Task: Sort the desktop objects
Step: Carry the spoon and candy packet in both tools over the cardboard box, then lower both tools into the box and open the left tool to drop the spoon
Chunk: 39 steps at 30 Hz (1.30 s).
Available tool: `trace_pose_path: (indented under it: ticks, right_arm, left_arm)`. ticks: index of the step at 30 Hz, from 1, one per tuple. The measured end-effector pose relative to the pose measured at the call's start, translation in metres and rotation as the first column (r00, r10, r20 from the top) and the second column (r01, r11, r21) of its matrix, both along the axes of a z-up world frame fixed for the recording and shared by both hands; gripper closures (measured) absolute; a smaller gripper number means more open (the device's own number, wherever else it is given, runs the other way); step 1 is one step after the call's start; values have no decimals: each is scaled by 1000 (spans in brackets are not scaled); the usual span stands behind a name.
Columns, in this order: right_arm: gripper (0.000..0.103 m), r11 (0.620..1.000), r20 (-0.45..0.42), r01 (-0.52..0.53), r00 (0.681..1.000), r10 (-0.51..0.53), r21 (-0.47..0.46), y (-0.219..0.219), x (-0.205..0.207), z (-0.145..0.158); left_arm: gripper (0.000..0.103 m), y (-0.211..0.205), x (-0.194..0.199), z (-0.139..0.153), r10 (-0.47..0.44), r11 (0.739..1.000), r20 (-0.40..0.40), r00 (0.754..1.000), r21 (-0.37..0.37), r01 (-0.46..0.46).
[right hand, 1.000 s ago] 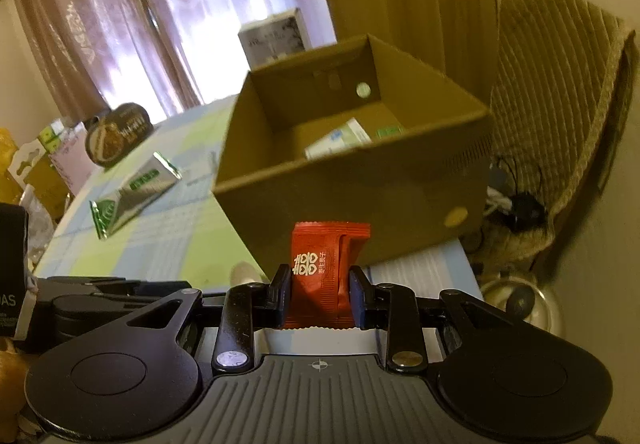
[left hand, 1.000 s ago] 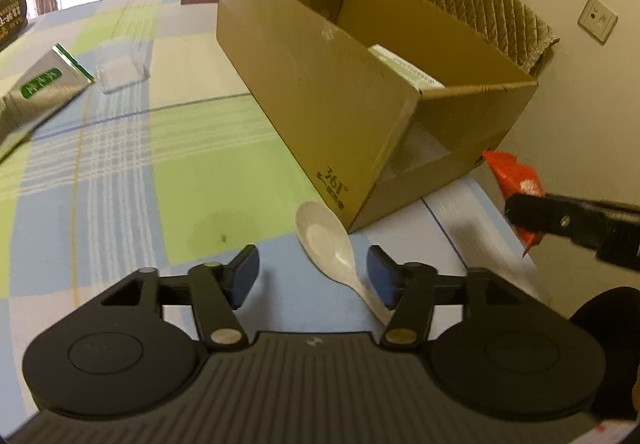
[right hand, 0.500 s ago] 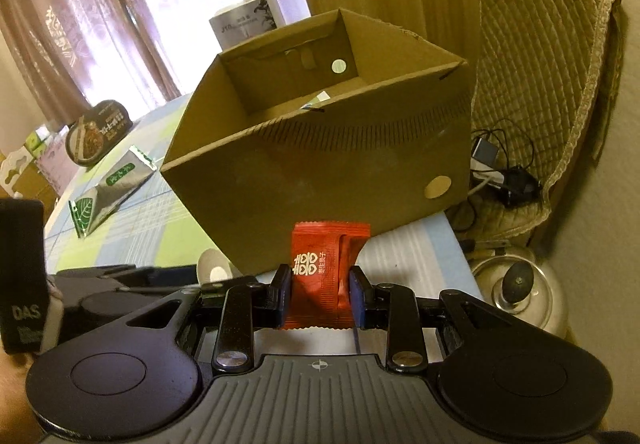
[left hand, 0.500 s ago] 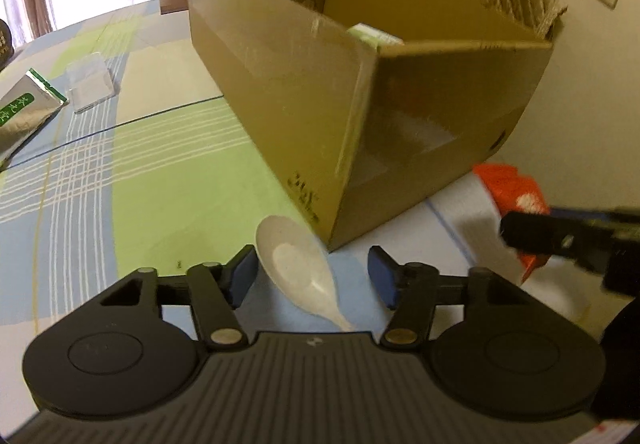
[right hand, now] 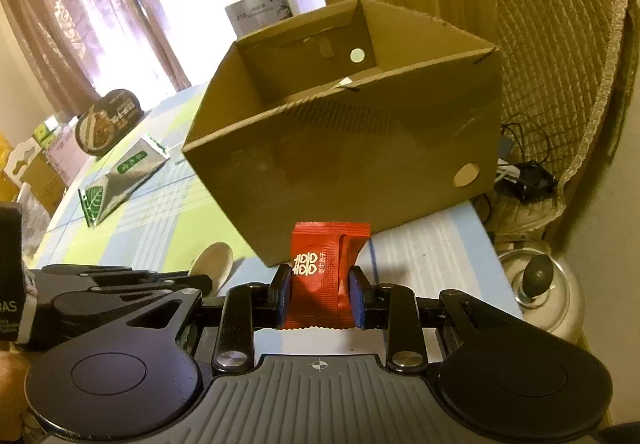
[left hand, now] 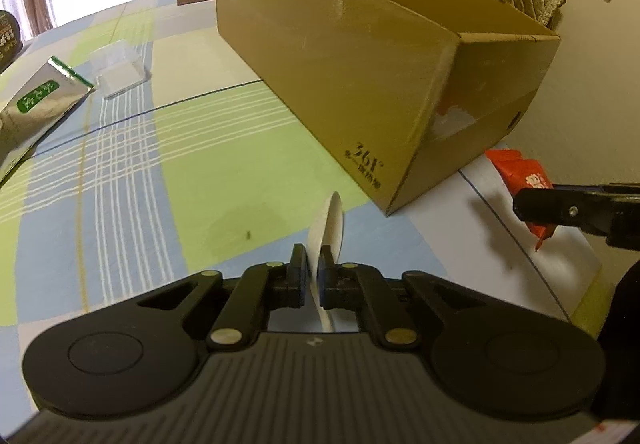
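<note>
My left gripper (left hand: 314, 270) is shut on a white ceramic spoon (left hand: 330, 226), which stands on edge between the pads, bowl pointing forward. An open brown cardboard box (left hand: 360, 56) stands just ahead and to the right on the checked tablecloth. My right gripper (right hand: 320, 284) is shut on a red snack packet (right hand: 326, 268), held just in front of the box (right hand: 360, 164). In the left wrist view the red packet (left hand: 520, 172) and the right gripper (left hand: 576, 210) show at the right. The spoon (right hand: 214, 262) and the left gripper (right hand: 120, 284) appear low left in the right wrist view.
A silver-green foil pouch (left hand: 36, 104) and a clear plastic container (left hand: 120, 68) lie at the far left. A round food tub (right hand: 110, 122) and a white carton (right hand: 260, 14) stand beyond. A quilted chair (right hand: 560, 84) and a kettle (right hand: 540, 292) sit off the table's right edge.
My left gripper has closed on the spoon, which now stands on edge instead of lying flat. The right gripper, still holding the red packet, has dropped lower in front of the box.
</note>
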State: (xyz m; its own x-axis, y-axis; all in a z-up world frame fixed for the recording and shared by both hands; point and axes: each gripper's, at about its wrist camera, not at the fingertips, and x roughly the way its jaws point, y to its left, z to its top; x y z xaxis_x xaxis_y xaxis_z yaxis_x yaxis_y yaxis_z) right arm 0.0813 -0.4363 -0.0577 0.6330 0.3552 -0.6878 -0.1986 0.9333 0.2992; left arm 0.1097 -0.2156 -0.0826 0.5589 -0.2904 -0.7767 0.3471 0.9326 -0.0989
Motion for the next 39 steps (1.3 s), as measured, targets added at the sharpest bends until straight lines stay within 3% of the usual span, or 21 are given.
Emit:
trace_pose_path:
  ticks: [10,17,28,39]
  right_arm:
    - [76,999,20,-40,999,40,-15,16,-8,12]
    - [76,998,111,-52,992,54,-19,25,-18,44]
    - [76,999,239,-22,971,30,-38,14,6,95]
    - [76,999,270,-1,963,12,-39,-5,49,106]
  left_arm:
    - [100,27,-8,30,31,999,42,999,-34,-30]
    - [100,34,-12,69,43,996,105,993,-84,-34]
    - [100,2,5,123,14,987,187,982,-161,17]
    - [100,-40,44,149,-9,974,208,978,-222,56]
